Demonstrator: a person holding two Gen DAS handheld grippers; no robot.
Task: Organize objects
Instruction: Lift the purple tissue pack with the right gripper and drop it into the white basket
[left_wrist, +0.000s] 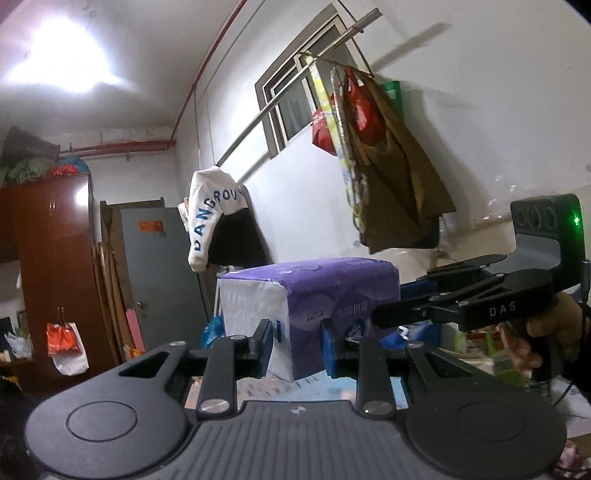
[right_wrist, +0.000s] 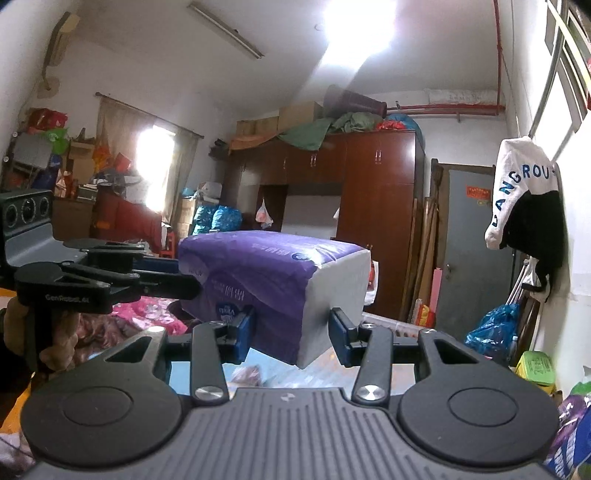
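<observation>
- The tissue pack (left_wrist: 310, 310), purple wrapper with white ends, is up in the air, carried between both grippers, clear of any surface.
- The left gripper (left_wrist: 297, 345) is clenched on one lower corner of the pack; its blue pads (left_wrist: 328, 350) press the wrapper from both sides.
- The right gripper (right_wrist: 291, 332) is clenched on another lower corner, where the purple side meets the white end.
- In the left view the right gripper reaches in from the right onto the pack's right side, a hand (left_wrist: 532, 339) on its handle.
- In the right view the left gripper comes in from the left onto the pack's left side.
- Both grippers point about level.
- Far behind the pack in the right view stand a brown wardrobe (right_wrist: 376, 192) and a grey door (right_wrist: 469, 251).
- A white garment (left_wrist: 210, 218) with blue letters hangs from a rail (left_wrist: 280, 99) near the right wall.
- Bags (left_wrist: 369, 140) hang from the rail's near end, under the window (left_wrist: 295, 96).
</observation>
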